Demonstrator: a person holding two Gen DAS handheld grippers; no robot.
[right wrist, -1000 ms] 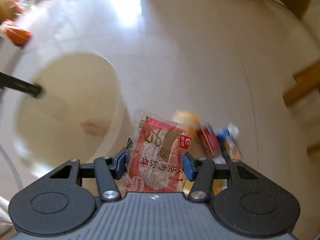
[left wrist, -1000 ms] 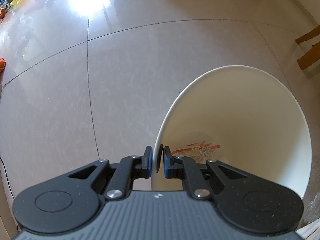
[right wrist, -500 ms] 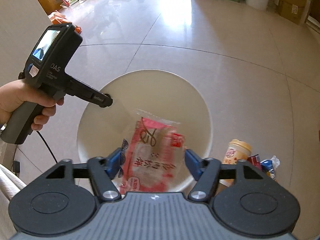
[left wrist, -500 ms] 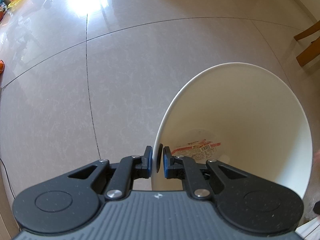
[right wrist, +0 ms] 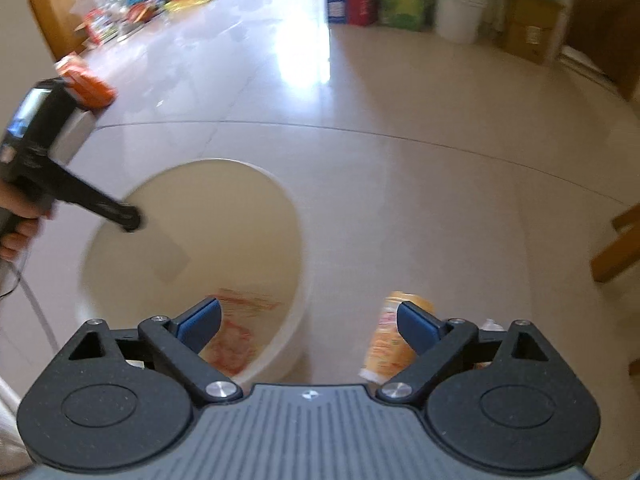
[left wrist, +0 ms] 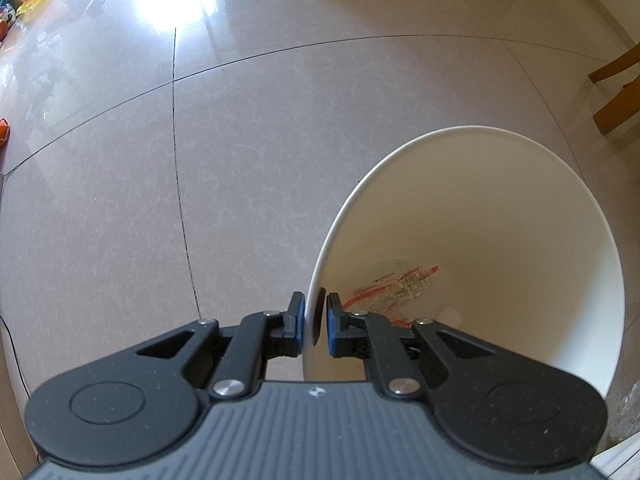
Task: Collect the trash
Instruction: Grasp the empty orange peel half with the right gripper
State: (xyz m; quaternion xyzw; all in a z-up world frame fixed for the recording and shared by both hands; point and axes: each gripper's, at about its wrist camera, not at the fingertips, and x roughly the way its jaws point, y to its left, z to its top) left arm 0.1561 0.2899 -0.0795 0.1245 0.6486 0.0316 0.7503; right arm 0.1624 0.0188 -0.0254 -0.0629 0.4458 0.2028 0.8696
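One piece of trash is already collected: a red-and-white printed snack wrapper [right wrist: 234, 330] lies flat at the bottom of the round white plastic bin [left wrist: 520, 216], seen past the fingertips of the left gripper [left wrist: 313, 322]. That gripper is clamped shut on the near rim of the bin, one blue pad outside the wall and one inside, and the bin is held steady by it.

More is left to gather. A yellow-capped drink bottle with a printed label [right wrist: 390, 338] lies on the pale tiled floor [right wrist: 400, 200], outside the bin and just beyond the right-hand finger of the right gripper [right wrist: 309, 322]; something pale beside it is too blurred to be named (other litter probably sits there).

Compared with a second ago, the wrapper is no longer pinched between the right gripper's blue pads: those jaws have just been opening and now stand wide with nothing between them, and the wrapper has dropped into the bin. The left gripper's hold on the rim is unchanged.
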